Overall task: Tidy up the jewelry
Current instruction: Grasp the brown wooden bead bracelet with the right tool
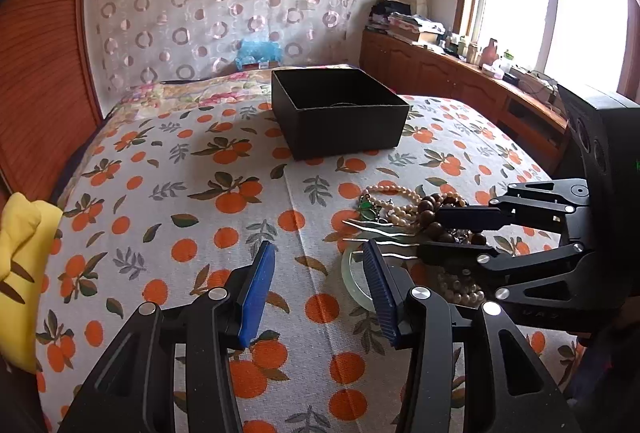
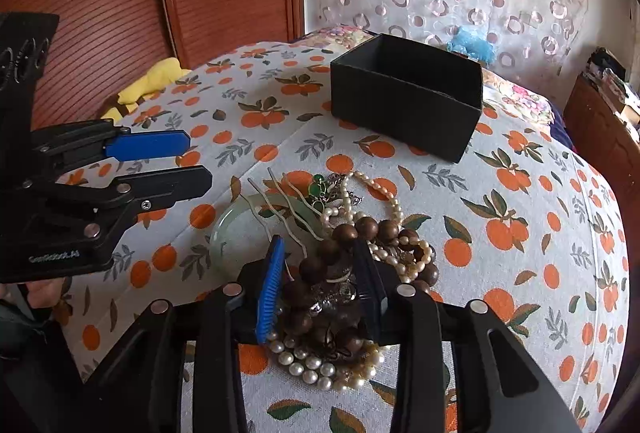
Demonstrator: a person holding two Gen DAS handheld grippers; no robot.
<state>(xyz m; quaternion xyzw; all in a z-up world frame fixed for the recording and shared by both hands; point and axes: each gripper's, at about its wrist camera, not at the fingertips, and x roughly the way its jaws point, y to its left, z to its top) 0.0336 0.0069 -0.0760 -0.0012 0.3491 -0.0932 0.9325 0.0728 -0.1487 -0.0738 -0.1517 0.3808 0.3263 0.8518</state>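
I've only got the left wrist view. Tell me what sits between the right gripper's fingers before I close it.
Observer: Brown wooden beads sit between the right gripper's fingers, resting on the pile.
Operator: Report what's beneath them, nearer that camera.
Observer: A strand of white pearls loops under the beads, by the base of the fingers.
Operator: Check whether my left gripper touches the bangle.
Observer: It looks clear. From the right wrist, printed cloth shows between the left gripper and the green bangle.
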